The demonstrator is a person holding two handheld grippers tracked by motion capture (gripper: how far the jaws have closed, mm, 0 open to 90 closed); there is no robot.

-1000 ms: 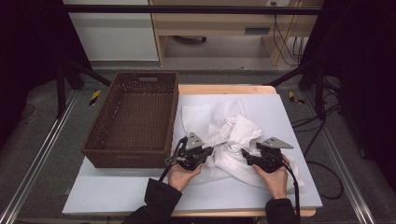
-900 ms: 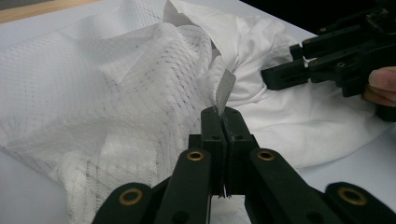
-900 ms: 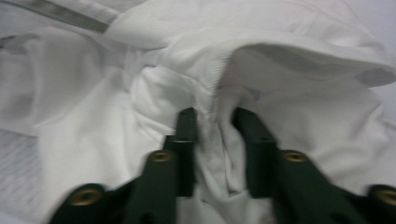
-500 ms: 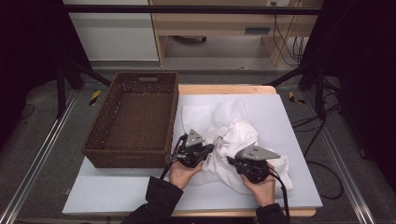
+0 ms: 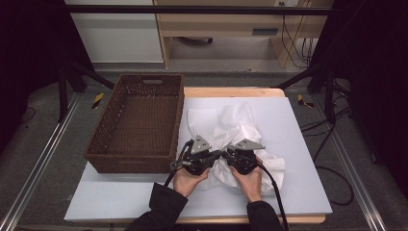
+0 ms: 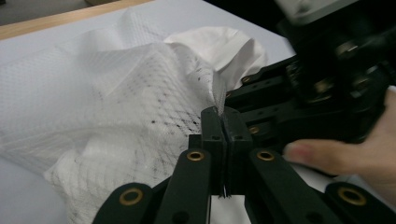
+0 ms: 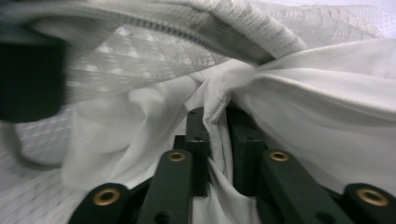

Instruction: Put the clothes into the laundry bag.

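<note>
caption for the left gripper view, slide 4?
Left gripper shut on a thin fold of the white mesh garment, with the right gripper close alongside.

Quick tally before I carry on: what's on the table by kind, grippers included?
White mesh garment: 1
Brown wicker basket: 1
Grippers: 2, the left gripper and the right gripper, both with the garment's cloth between their jaws
Pale board under it all: 1
Total: 5
</note>
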